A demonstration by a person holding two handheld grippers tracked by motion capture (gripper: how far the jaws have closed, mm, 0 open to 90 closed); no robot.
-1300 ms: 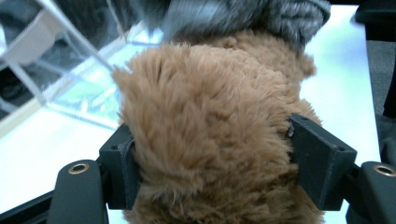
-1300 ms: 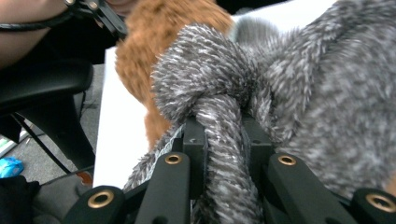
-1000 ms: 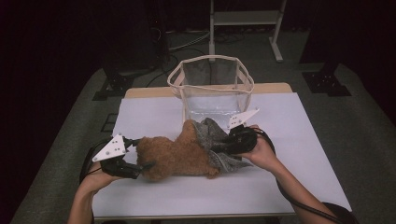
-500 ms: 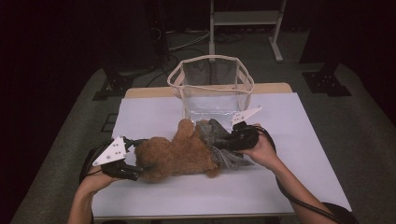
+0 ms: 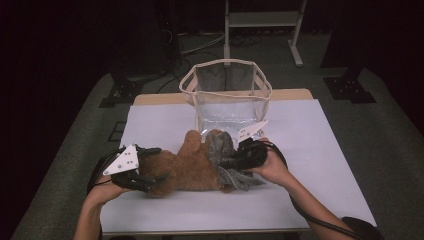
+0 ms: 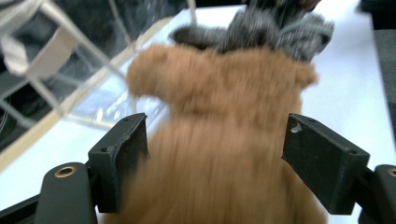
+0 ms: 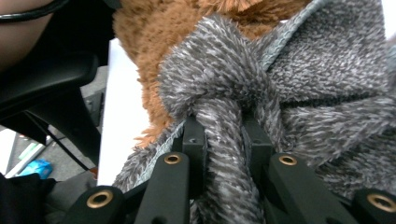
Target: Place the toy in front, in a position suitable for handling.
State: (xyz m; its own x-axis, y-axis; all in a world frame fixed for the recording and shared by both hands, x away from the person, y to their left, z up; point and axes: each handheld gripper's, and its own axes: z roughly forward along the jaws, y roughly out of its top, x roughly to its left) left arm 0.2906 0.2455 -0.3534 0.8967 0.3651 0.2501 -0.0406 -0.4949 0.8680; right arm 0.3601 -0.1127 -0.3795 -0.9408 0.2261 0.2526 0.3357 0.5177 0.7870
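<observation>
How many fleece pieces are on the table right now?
2. The brown fleece lies at the left between the left gripper fingers; the grey fleece overlaps its right end, pinched by the right gripper. More could be hidden underneath.

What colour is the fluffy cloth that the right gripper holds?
Grey, flecked with lighter fibres. The fluffy cloth shows best in the right gripper view, pinched between the jaws of the right gripper.

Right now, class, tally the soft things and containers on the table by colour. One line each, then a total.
Brown fluffy garment: 1
Grey fluffy garment: 1
Clear bag with cream trim: 1
Total: 3
</observation>
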